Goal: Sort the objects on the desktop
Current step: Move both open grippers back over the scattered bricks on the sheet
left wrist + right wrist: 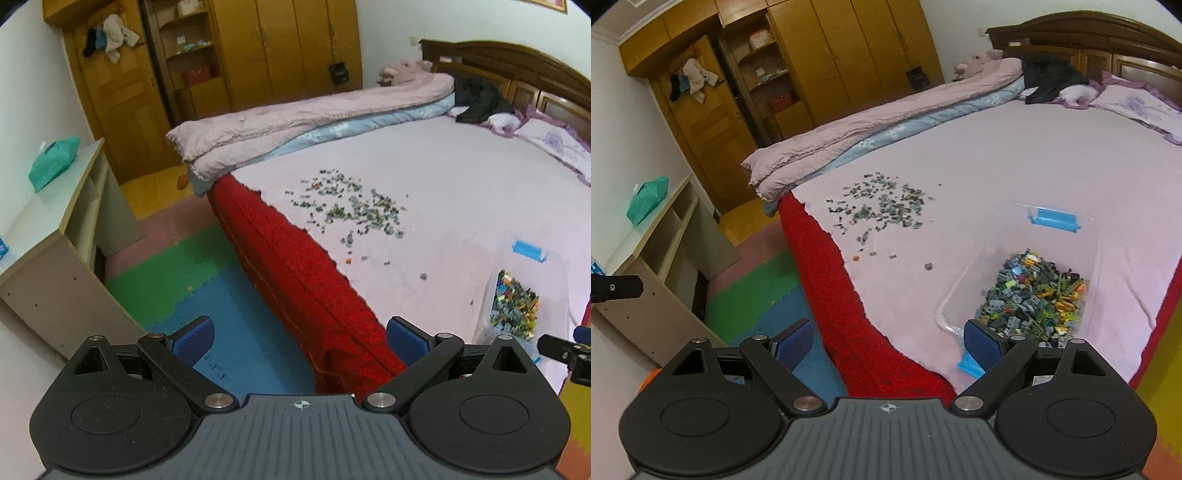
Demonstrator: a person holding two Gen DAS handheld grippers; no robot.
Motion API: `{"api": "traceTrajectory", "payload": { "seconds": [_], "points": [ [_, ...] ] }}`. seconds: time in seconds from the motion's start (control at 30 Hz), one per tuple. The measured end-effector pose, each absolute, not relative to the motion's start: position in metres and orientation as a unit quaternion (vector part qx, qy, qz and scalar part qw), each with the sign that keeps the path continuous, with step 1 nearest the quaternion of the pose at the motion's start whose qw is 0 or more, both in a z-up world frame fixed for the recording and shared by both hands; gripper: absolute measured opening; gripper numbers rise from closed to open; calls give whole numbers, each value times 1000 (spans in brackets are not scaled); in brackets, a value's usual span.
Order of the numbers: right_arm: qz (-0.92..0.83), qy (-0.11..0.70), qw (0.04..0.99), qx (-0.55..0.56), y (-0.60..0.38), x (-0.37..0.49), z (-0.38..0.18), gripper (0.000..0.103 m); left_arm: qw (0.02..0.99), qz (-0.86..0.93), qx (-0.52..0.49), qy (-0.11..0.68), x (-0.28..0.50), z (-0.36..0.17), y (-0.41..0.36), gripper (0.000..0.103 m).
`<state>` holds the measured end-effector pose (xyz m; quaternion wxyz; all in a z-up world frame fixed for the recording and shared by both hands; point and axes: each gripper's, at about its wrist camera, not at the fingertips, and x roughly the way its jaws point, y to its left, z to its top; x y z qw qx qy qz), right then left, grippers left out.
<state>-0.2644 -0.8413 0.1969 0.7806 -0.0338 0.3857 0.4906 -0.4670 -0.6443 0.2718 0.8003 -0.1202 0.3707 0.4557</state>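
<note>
left gripper (299,341) released, empty, above red bed edge (295,273). right gripper (888,341) released, empty. scattered small bricks (879,206) far on sheet; clear bin (1082,236) of bricks near right.

**Two wrist views over the bed corner**

The left wrist camera looks forward over its tool (299,341) from above the floor mats (207,295), just off the bed (461,192) edge, facing the wardrobe (266,48) at upper centre. The scattered bricks (351,206) sit mid-frame, well ahead; the bin (517,302) is at the right edge.

The right wrist camera faces the same way over its own tool (888,345) but sits further over the bed (1015,162), with the bin (964,291) close at lower right.

Both views share the bricks (879,206), wardrobe (849,48), shelf (657,251), headboard and folded quilts. Each catches a dark piece of the other tool at its frame edge.
</note>
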Motion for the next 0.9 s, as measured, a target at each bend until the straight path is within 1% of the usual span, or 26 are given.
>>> {"api": "traceTrajectory", "payload": {
  "seconds": [0.27,0.37,0.53,0.67,0.77,0.9],
  "points": [
    [497,386,775,-53,-810,-293,208,90,810,448,-116,361,-490,282,-619,100],
    [507,368,777,-61,-786,-311,217,90,813,452,-117,348,-508,286,-596,100],
    [498,342,794,-65,-723,-349,230,90,829,450,-106,315,-555,290,-530,100],
    [470,325,817,-76,-656,-398,235,90,839,444,-93,301,-605,289,-459,100],
    [459,341,817,-71,-625,-437,233,90,836,443,-109,305,-637,281,-410,101],
    [436,356,822,-89,-598,-466,230,90,827,442,-153,311,-665,269,-356,101]
  ]
}}
